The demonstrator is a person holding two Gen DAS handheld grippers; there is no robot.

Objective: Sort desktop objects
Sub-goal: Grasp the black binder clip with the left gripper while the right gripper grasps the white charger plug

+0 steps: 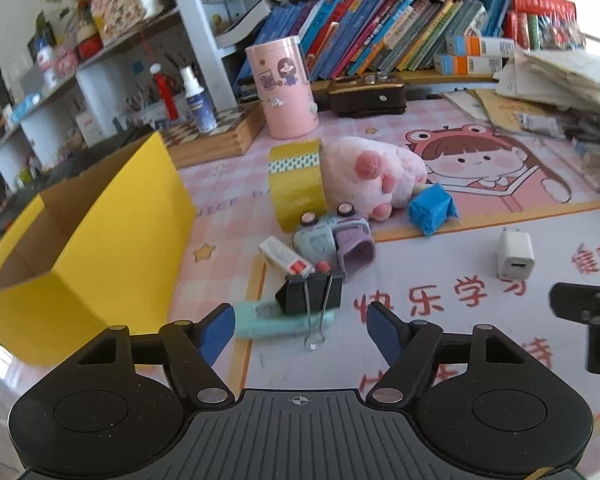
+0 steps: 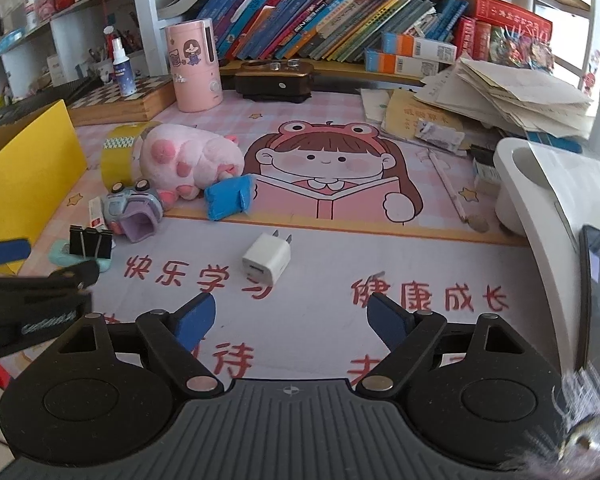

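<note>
Both grippers hang with jaws parted, empty — the left gripper (image 1: 300, 322) just short of the black binder clip (image 1: 312, 290) lying on a mint eraser (image 1: 284, 322), the right gripper (image 2: 290, 314) near the white charger (image 2: 266, 262). Yellow box (image 1: 100, 232) at left.

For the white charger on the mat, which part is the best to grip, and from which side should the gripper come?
Grip the white charger across its two flat side faces, at mid-body, coming down from above with the open right gripper. It lies flat and apart from the other things, prongs pointing away toward the mat's picture and the port facing the gripper. The body looks smooth and boxy, so the side faces probably hold better than the thin prongs.
</note>
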